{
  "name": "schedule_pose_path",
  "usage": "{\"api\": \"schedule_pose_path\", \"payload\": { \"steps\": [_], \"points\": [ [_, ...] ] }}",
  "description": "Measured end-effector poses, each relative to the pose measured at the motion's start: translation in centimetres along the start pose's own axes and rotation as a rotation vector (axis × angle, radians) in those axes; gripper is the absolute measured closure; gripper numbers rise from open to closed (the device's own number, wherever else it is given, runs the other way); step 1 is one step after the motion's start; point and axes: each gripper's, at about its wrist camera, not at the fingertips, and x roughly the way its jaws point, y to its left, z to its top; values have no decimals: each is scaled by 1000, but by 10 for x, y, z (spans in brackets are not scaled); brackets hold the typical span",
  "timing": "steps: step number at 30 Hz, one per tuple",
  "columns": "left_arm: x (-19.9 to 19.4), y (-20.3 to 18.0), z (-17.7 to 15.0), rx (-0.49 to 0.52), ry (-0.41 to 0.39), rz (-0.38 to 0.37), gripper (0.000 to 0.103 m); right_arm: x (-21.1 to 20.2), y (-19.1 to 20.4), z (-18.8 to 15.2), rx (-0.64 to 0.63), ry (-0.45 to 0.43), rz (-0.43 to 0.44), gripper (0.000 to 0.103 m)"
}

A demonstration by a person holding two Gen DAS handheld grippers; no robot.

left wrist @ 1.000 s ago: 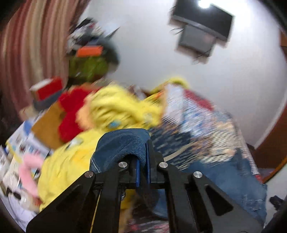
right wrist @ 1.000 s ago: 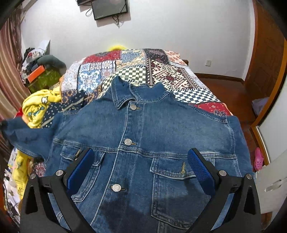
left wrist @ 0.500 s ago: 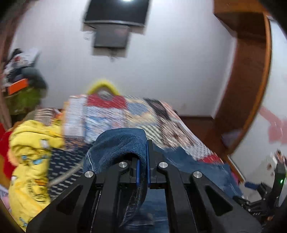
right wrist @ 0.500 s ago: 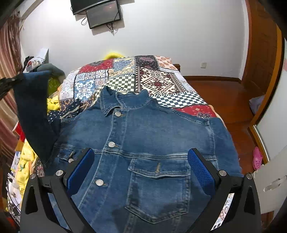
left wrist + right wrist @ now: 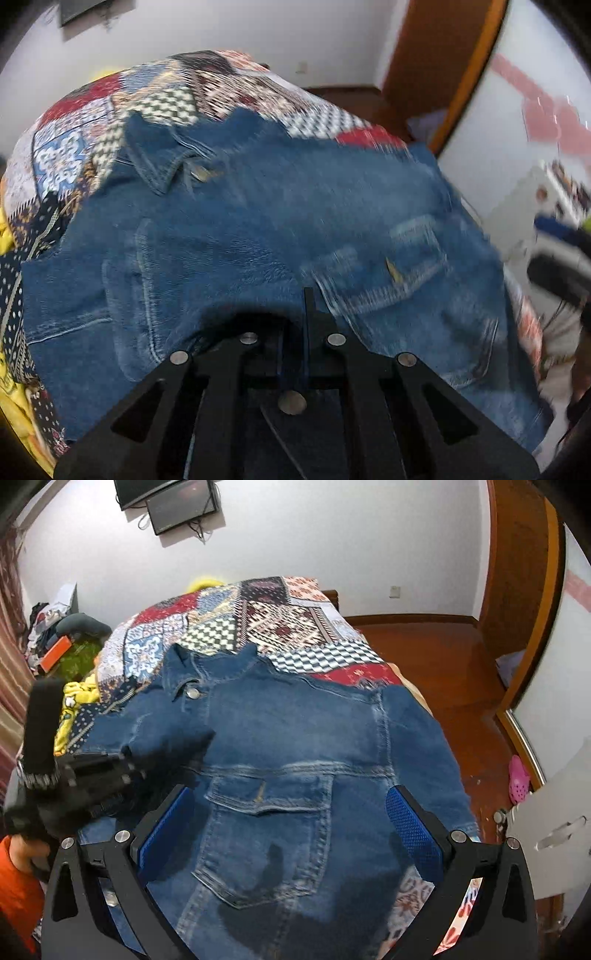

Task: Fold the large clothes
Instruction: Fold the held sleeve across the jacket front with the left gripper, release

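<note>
A blue denim jacket (image 5: 295,746) lies front up on a patchwork quilt (image 5: 258,627), collar toward the far wall. My left gripper (image 5: 295,321) is shut on the jacket's left sleeve (image 5: 177,288) and holds it folded across the jacket's chest. It also shows in the right wrist view (image 5: 110,771), over the jacket's left side. My right gripper (image 5: 288,830) is open and empty, above the jacket's chest pocket (image 5: 266,830).
Yellow clothes (image 5: 74,701) and clutter lie left of the bed. A wooden floor (image 5: 443,664), a wooden door (image 5: 517,572) and a pink shoe (image 5: 519,779) are on the right. A screen (image 5: 177,502) hangs on the far wall.
My left gripper has swung the sleeve from the left of the bed, up and over onto the jacket's chest. The right gripper has drifted slightly toward the jacket's right side, still open.
</note>
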Motion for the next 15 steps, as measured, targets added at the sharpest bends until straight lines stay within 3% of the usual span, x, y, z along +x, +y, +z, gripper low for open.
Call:
{"api": "schedule_pose_path", "payload": {
  "steps": [1,4,6,8,15],
  "points": [
    [2,-4,-3,17,13,4,95,1,-2,-1,-2,7,-8,0],
    [-6,-10,-10,40,40,-13,77,1,-5,-4,-10,19,-24,0],
    [-24,-8,-16,46,25,-30,57,0,-4,-5,-13,21,-22,0],
    [-38,-5,-21,46,-7,-22,47,-2,0,-4,-21,18,-15,0],
    [-102,60,-45,-60,-120,68,36,-3,37,6,-111,3,21,0]
  ]
}}
